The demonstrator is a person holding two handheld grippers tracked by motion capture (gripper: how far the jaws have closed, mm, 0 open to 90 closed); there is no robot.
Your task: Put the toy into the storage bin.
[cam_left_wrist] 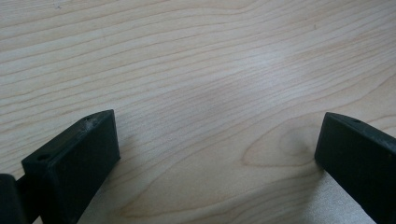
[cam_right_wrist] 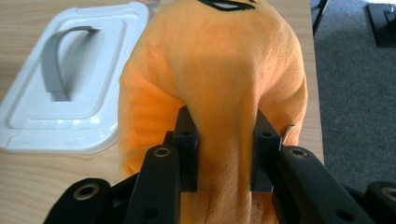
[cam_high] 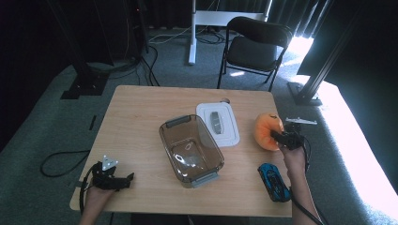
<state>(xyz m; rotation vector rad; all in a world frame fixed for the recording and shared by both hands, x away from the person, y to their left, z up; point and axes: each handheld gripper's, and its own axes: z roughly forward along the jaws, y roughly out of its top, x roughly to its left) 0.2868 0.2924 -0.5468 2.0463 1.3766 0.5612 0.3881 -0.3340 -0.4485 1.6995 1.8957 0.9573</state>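
My right gripper [cam_right_wrist: 226,154] pinches the orange plush [cam_right_wrist: 219,70], likely to lift it; my left gripper [cam_left_wrist: 217,154] rests, jaws apart, on the table [cam_left_wrist: 196,60].

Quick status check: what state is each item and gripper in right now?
Clear bin: open, lid off, looks empty.
White lid: flat on table, beside bin.
Orange plush: pinched by right gripper.
Blue toy car: on table, untouched.
Left gripper: open, over bare table.
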